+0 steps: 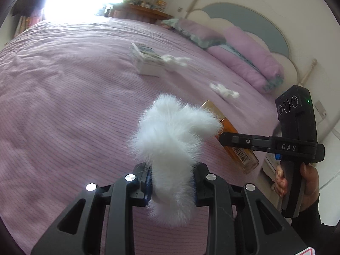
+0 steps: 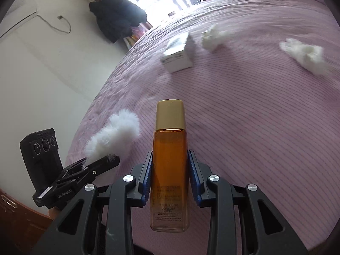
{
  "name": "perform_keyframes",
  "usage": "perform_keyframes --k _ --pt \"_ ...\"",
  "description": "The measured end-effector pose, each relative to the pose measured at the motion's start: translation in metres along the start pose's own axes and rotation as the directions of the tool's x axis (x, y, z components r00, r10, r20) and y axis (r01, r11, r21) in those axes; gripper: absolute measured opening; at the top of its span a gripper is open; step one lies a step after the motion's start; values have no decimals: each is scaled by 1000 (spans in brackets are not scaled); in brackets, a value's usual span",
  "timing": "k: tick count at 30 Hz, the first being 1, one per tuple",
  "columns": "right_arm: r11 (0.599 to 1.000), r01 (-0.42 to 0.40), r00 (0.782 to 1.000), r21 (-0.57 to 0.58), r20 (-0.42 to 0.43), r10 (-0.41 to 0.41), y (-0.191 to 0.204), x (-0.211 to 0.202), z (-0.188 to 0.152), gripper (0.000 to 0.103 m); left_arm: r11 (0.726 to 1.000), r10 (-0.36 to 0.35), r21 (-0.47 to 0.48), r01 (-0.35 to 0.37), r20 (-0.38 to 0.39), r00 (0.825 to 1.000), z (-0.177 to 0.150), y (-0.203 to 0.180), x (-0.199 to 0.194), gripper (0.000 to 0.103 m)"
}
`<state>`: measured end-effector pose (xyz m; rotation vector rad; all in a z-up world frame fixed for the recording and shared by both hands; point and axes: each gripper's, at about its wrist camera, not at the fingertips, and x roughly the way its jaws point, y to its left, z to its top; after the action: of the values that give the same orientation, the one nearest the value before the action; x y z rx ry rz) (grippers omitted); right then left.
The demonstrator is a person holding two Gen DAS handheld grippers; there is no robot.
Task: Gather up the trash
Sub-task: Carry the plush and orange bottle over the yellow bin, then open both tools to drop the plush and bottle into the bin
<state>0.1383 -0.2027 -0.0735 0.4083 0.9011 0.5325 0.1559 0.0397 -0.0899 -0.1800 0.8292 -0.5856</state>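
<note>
My left gripper [image 1: 172,182] is shut on a white fluffy fur piece [image 1: 172,140], which sticks up above the pink bedspread [image 1: 63,106]. In the right wrist view the same fur piece [image 2: 114,136] shows at the left, in the left gripper [image 2: 102,162]. My right gripper [image 2: 170,174] is shut on an amber bottle [image 2: 169,163] with a gold cap, held above the bed. From the left wrist view that bottle [image 1: 238,146] lies partly behind the fur, in the right gripper [image 1: 225,137]. On the bed lie a white carton [image 1: 146,60] [image 2: 179,52] and two crumpled white tissues [image 1: 224,90] [image 2: 303,55].
Purple pillows [image 1: 250,61] lean on a cloud-shaped headboard [image 1: 244,14]. A bright window and a wooden shelf [image 1: 140,10] stand beyond the bed. A dark coat [image 2: 116,17] hangs on the wall at the bed's far side. A person's hand [image 1: 280,180] grips the right tool's handle.
</note>
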Motion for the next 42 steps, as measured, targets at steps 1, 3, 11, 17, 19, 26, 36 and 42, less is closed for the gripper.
perform_keyframes --k 1,3,11,17,19,26,36,42 --pt "1000 5 1000 15 13 -5 -7 -12 -7 31 1000 -17 13 17 -11 1000 -3 -11 4 28" --pt "999 17 999 38 37 -18 -21 -34 -21 31 999 -34 36 35 -23 999 -9 -30 12 28" --pt "987 63 983 148 164 -87 -73 -125 -81 31 971 -155 165 175 -126 980 -35 -128 53 28" --pt "963 98 957 251 243 -161 -108 -183 -135 31 934 -227 227 274 -213 950 -59 -193 85 28" --pt "951 109 950 291 251 -186 -117 -192 -154 31 920 -250 240 309 -248 936 -68 -211 96 28" --pt "867 131 922 481 262 -284 -164 -222 -225 31 884 -274 259 390 -389 880 -100 -263 145 28" --pt "710 179 896 681 186 -404 -228 -237 -310 31 870 -249 219 442 -578 777 -155 -303 221 40" --pt "660 194 909 726 121 -400 -247 -223 -338 31 898 -202 199 394 -607 768 -161 -303 240 82"
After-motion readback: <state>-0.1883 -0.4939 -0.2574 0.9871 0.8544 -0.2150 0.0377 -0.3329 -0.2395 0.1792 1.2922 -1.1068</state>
